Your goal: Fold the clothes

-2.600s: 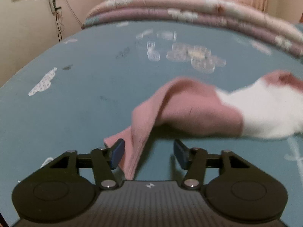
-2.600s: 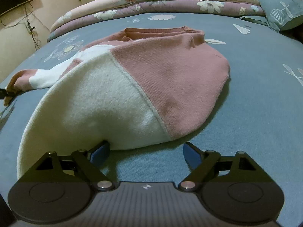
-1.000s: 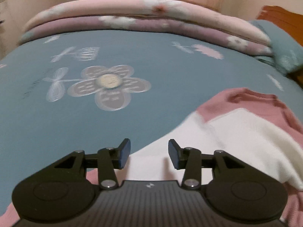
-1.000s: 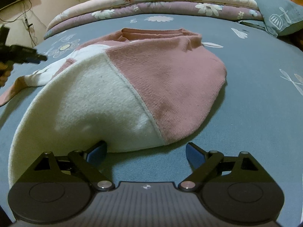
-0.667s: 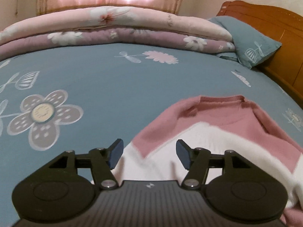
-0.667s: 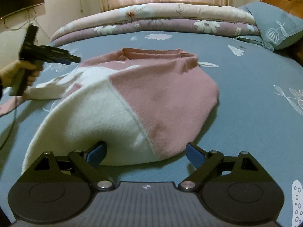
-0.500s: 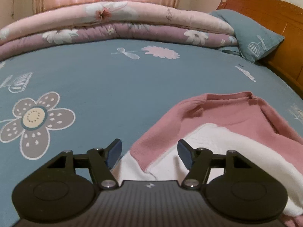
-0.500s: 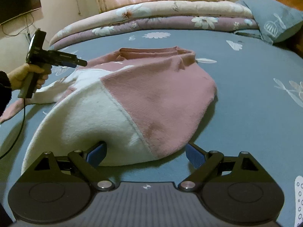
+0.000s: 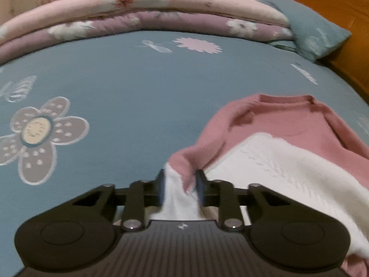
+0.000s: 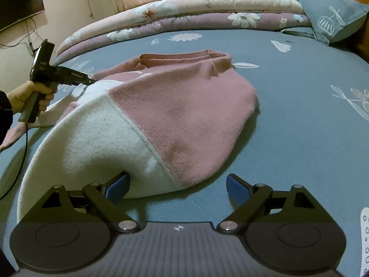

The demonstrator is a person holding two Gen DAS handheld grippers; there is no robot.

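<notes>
A pink and white knit sweater (image 10: 175, 115) lies on the blue bedspread, its neckline at the far end. In the left wrist view the sweater (image 9: 288, 161) fills the lower right. My left gripper (image 9: 181, 185) is closing its jaws on a bunched fold at the sweater's left shoulder seam, pads pressing the cloth. It also shows at the left of the right wrist view, where the left gripper (image 10: 88, 82) is held by a hand, tips at the sweater. My right gripper (image 10: 177, 188) stands open at the sweater's near white edge, which brushes its left finger (image 10: 117, 188).
Folded floral quilts (image 10: 184, 16) are stacked along the far side of the bed (image 9: 115, 92). A blue pillow (image 10: 334, 16) and a wooden headboard (image 9: 334, 11) sit at the far right. A cable (image 10: 18, 161) trails from the left gripper's handle.
My left gripper's jaws have closed from wide apart onto the sweater's shoulder fold, which now bunches up between them. The right gripper has stayed still and open.
</notes>
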